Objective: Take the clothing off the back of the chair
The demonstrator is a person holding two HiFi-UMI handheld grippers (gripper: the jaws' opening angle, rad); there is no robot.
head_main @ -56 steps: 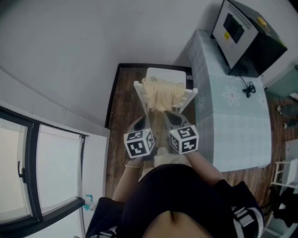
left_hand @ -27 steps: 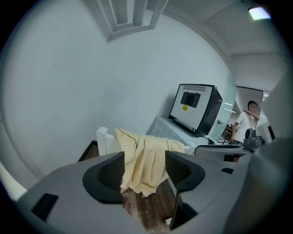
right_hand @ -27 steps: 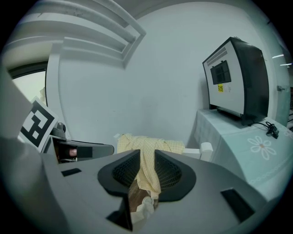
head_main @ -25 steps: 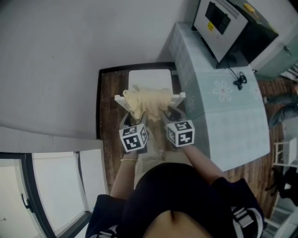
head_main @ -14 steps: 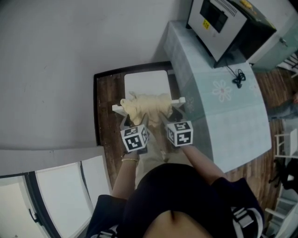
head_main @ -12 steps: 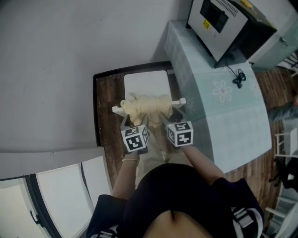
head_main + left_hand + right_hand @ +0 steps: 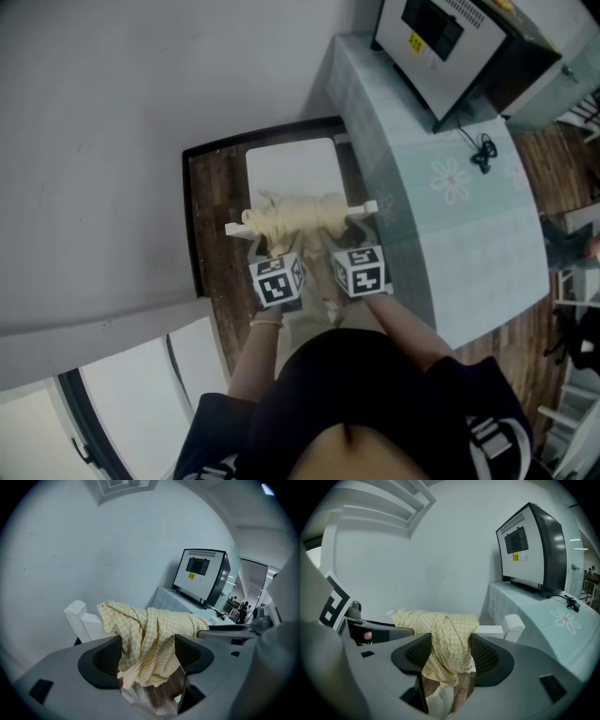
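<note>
Head view hides gap; gripper views: L claw [image 7: 147, 657], R claw [image 7: 451, 654] just opened, cloth [image 7: 161, 623] btwn, ungripped.

The left gripper [image 7: 265, 251] and right gripper [image 7: 339, 249] are held out side by side, both tilted downward, forearms bare. Their jaws have just been opening — each pair stands wide apart, with the yellow cloth [image 7: 151, 632] between them, unclamped.

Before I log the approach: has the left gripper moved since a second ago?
Yes: the left gripper neared the chair back; its jaws, just opening wider, have the yellow clothing between them.
</note>
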